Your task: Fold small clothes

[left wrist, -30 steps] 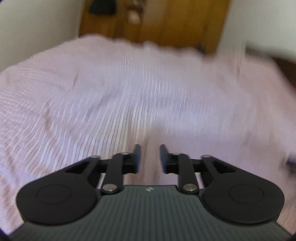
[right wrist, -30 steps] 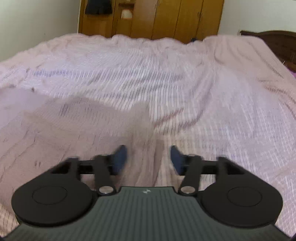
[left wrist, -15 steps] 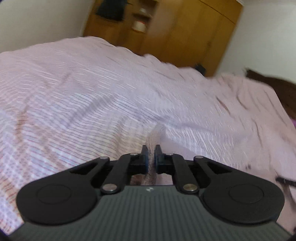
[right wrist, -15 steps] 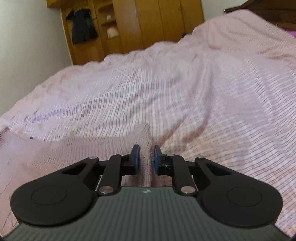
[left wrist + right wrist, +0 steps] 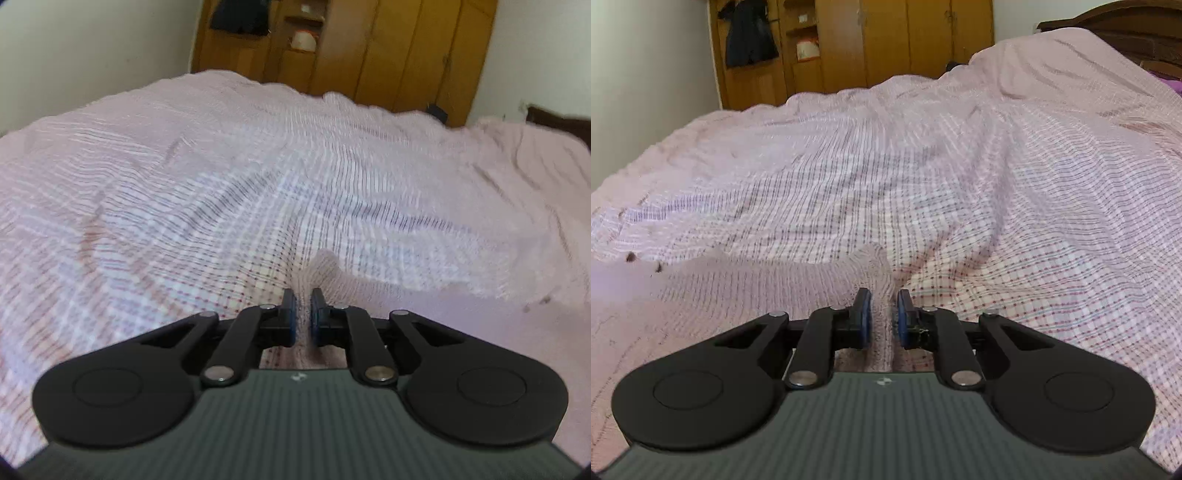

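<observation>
Pink knit garment (image 5: 334, 275) pinched between both grippers' jaws.

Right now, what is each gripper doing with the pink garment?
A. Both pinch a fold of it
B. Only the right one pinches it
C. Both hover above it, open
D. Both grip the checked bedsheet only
A: the left gripper and the right gripper each have a ridge of the pink garment pinched between their pads.
</observation>
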### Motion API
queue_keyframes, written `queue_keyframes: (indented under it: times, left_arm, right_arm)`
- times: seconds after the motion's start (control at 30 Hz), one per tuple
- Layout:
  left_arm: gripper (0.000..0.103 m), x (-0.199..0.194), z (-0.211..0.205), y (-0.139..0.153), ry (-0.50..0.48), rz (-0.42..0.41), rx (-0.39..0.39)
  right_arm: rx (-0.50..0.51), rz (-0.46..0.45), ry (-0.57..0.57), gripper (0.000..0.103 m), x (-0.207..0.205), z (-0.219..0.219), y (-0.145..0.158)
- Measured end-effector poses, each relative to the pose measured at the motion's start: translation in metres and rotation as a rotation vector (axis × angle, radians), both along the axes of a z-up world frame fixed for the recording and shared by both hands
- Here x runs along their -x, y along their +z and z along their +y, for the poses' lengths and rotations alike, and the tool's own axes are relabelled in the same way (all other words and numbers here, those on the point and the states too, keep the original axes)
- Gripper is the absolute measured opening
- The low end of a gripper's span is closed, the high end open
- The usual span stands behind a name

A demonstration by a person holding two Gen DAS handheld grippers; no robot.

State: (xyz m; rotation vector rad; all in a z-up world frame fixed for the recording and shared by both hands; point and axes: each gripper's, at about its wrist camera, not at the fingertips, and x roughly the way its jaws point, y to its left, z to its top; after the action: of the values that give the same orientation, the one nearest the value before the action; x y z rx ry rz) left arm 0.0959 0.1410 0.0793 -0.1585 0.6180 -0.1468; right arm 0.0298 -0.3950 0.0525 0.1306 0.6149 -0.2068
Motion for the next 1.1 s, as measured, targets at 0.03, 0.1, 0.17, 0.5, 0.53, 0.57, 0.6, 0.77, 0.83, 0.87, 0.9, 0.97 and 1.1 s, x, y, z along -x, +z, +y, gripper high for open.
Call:
queue_keyframes:
  times: [0.03,0.1,0.17,0.5,0.53,0.57,0.6,0.77,0.83,0.87,0.9,0.97,1.1]
  left_arm:
    - [0.02,-0.004,0.001,-0.004,0.017,0.007,-0.005]
    - [0.039,-0.002,0.01,0.0,0.096,0.036,0.033]
    - [0.052,0.013,0.02,0.015,0.151,0.046,0.098]
    - [0.009,0.115,0.053,0.001,0.028,0.192,0.35]
    - [0.008,0.123,0.064,0.002,0.068,0.169,0.402]
    - [0.008,0.134,0.077,0.004,0.11,0.129,0.464]
    - [0.008,0.144,0.085,0.005,0.125,0.105,0.509]
    - [0.011,0.168,0.088,-0.014,0.153,0.17,0.514]
    - [0.018,0.174,0.088,-0.021,0.199,0.157,0.503]
    - [0.03,0.177,0.09,-0.022,0.214,0.159,0.528]
    - [0.035,0.18,0.092,-0.022,0.226,0.155,0.573]
    - [0.057,0.193,0.097,-0.023,0.255,0.127,0.698]
    - [0.075,0.205,0.082,-0.03,0.239,0.133,0.892]
  right_arm:
    - [0.022,0.02,0.009,0.018,-0.003,0.002,-0.002]
    - [0.081,0.025,-0.002,0.037,-0.003,0.008,0.0]
    - [0.222,0.036,-0.087,0.075,0.002,0.021,0.009]
    - [-0.382,0.013,-0.335,0.1,0.117,0.005,0.033]
    - [-0.533,-0.012,-0.395,0.1,0.131,-0.003,0.025]
    - [-0.659,-0.04,-0.466,0.1,0.147,-0.007,0.015]
    - [-0.725,-0.065,-0.527,0.1,0.162,-0.005,0.008]
    - [-0.686,-0.072,-0.508,0.1,0.186,0.023,0.006]
    - [-0.723,-0.082,-0.532,0.1,0.197,0.032,0.0]
    - [-0.735,-0.088,-0.527,0.1,0.201,0.036,-0.002]
    - [-0.734,-0.084,-0.505,0.099,0.203,0.041,-0.003]
    - [-0.757,-0.075,-0.436,0.095,0.198,0.046,-0.005]
    - [-0.918,-0.107,-0.428,0.08,0.186,0.033,-0.017]
